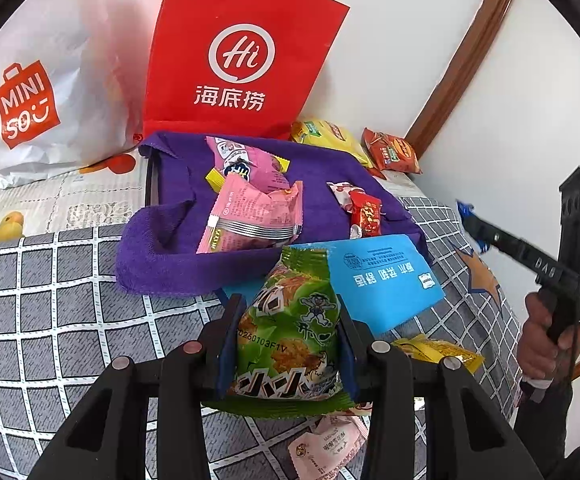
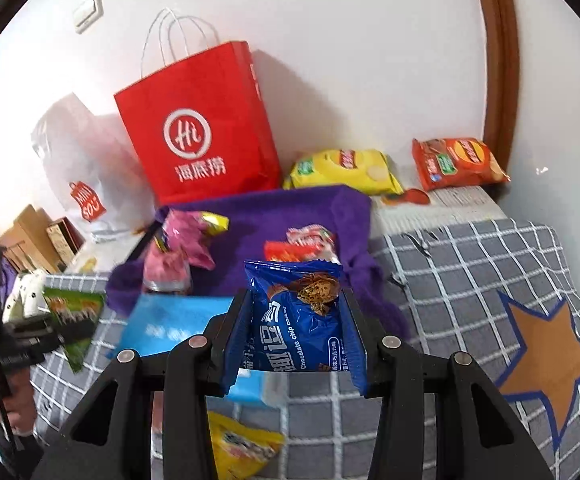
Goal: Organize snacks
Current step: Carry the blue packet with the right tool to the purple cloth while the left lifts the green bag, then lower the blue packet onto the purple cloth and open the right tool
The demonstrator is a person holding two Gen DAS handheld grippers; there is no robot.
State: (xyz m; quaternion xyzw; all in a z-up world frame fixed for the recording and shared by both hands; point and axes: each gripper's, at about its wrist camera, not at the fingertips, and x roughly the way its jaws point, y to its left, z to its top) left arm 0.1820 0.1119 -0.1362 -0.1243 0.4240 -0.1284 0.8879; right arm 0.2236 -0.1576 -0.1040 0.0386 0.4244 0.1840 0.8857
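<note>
Left tool [image 1: 287,344] narrow, jaws pressed on both sides of a green snack packet [image 1: 290,336], packet upright between the pads and lifted clear of the bed. Right tool [image 2: 296,336] likewise narrow, clamped on a blue chocolate chip cookie packet [image 2: 298,320], held above the bedding. Ahead of both: a purple towel [image 1: 161,248] spread on the bed, edges rumpled, carrying pink snack packets [image 1: 249,216] on its left part and small red-and-white candy packets [image 1: 360,208] on its right. A blue card [image 1: 386,276] lies at the towel's near edge, partly under the green packet in the left view. Behind the towel, against the wall, a red paper bag [image 2: 201,128] stands upright with a white shopping bag [image 1: 37,92] to its left. Right of the red bag, a yellow chip bag [image 2: 342,170] and an orange chip bag [image 2: 456,164] lie near the wall, just beside each other. More loose packets below the tools: a yellow one [image 2: 241,448] and a pale pink one [image 1: 326,444]. Surface is a bed with a grey checked cover [image 2: 470,264] bearing an orange star [image 2: 546,356]. White wall, brown wooden trim [image 2: 498,40].
</note>
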